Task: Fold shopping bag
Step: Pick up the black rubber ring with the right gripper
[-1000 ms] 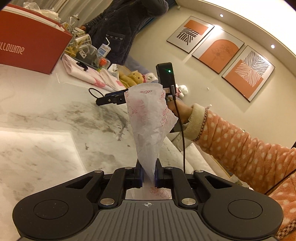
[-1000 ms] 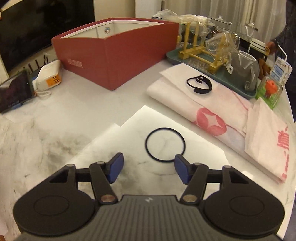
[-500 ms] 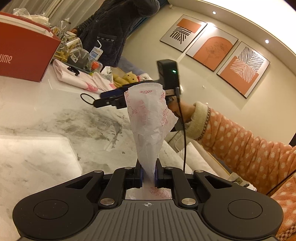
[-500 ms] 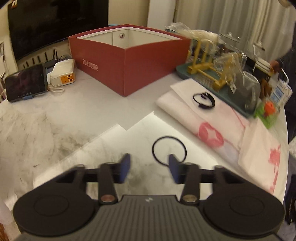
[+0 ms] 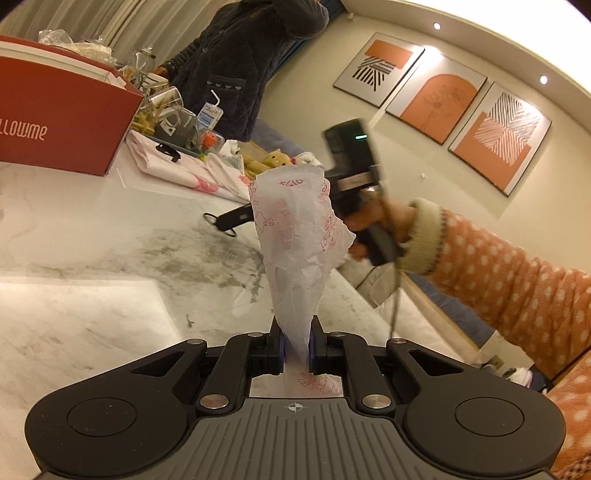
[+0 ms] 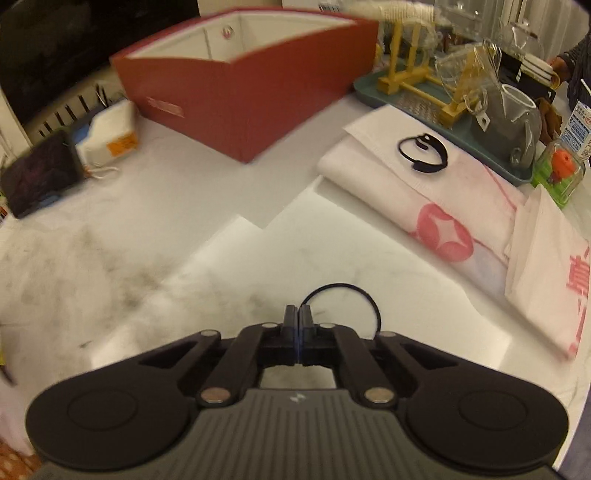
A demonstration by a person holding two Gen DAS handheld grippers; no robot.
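White crinkled bag [image 5: 299, 236] stands up between left gripper [image 5: 296, 339] pads, pinched at narrow end. Right gripper [image 6: 297, 319] closed on black band [image 6: 354, 299], near table [image 6: 110, 236] centre. Advice: keep bag bundle tight, lift band clear, slip it over bag's far end.

Warm, yellowish indoor light fills both views. In the left wrist view two recessed ceiling spots [image 5: 437, 26] glow along a bright cove, and the far tool [image 5: 352, 155] and the hand [image 5: 373, 221] holding it are smeared by motion. The desk [image 6: 207, 192] shows a pale glare patch. The right wrist view is soft throughout, the red box [image 6: 240, 85] blurred. Fisheye bending curves the edges, and the corners go black.
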